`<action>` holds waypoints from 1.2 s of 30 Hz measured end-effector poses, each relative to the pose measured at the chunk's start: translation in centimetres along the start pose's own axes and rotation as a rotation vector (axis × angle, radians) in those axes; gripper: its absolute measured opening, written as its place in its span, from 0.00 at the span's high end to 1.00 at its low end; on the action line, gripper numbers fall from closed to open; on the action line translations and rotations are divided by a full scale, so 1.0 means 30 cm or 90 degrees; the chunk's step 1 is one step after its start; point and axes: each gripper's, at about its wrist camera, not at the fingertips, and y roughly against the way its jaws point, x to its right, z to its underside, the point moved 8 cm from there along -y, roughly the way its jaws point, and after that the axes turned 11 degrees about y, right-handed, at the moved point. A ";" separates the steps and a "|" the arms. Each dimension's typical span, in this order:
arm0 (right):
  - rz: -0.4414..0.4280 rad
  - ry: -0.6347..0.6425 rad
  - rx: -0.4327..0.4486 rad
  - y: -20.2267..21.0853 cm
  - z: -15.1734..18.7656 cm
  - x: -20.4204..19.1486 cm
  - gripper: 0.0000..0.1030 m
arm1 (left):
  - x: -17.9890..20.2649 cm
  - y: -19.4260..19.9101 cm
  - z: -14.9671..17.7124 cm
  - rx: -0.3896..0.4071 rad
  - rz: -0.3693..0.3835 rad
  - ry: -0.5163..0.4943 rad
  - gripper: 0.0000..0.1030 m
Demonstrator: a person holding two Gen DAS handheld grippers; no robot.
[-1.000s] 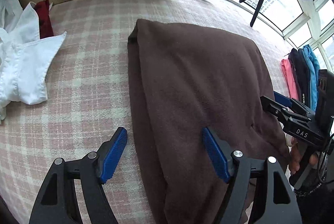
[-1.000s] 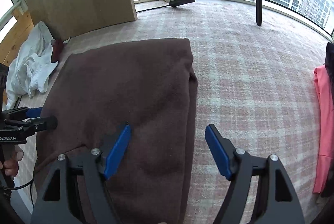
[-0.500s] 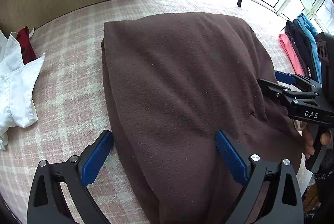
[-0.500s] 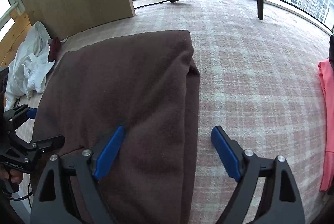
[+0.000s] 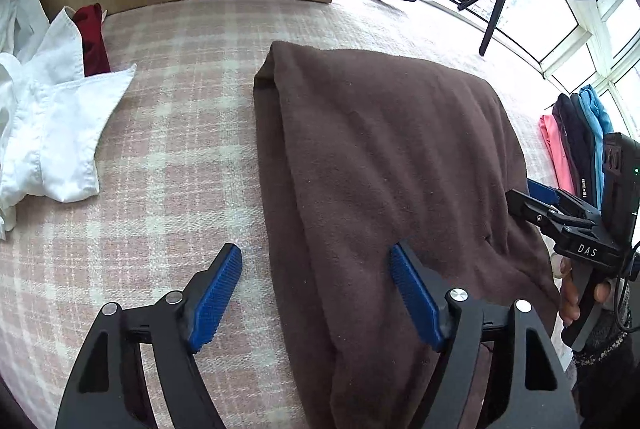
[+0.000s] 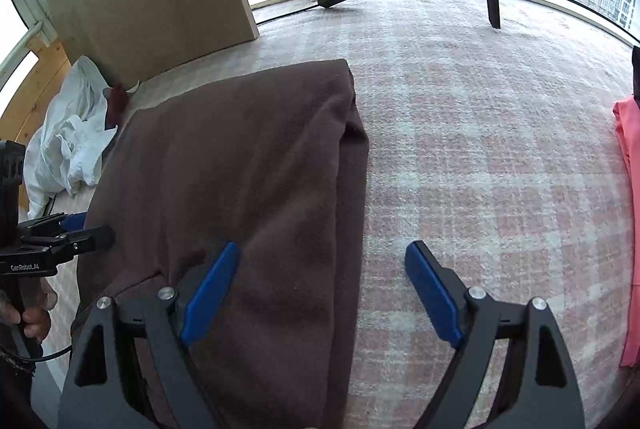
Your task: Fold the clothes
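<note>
Brown garment (image 5: 384, 165), soft, limp: grip its near side edges | left claw (image 5: 316, 293) closing, empty | right claw (image 6: 324, 285) open, straddling edge

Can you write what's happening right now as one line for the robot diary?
step: folding | brown garment: folded, flat on plaid cover | left gripper: closing, astride its edge, no grip | right gripper: open, astride other edge

The left gripper (image 5: 316, 269) hangs over the near left edge of a folded brown garment (image 5: 384, 165), its jaws closing with that edge between them, the pads not pressing it. The cloth lies on a pink plaid cover (image 5: 180, 157). Far to its left sits a crumpled white shirt (image 5: 52, 133). To its right, the right gripper (image 5: 560, 217) reaches the garment's other side.
</note>
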 end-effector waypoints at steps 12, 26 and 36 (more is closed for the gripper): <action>-0.110 0.040 0.014 -0.007 -0.005 -0.084 0.57 | 0.096 -0.022 0.045 0.003 0.066 -0.054 0.64; -0.166 -0.040 0.091 0.187 -0.040 -0.235 0.75 | 0.291 0.218 0.103 0.067 0.197 -0.085 0.78; -0.068 -0.038 0.195 0.677 -0.001 -0.118 0.76 | 0.738 0.489 0.142 0.104 0.306 -0.237 0.78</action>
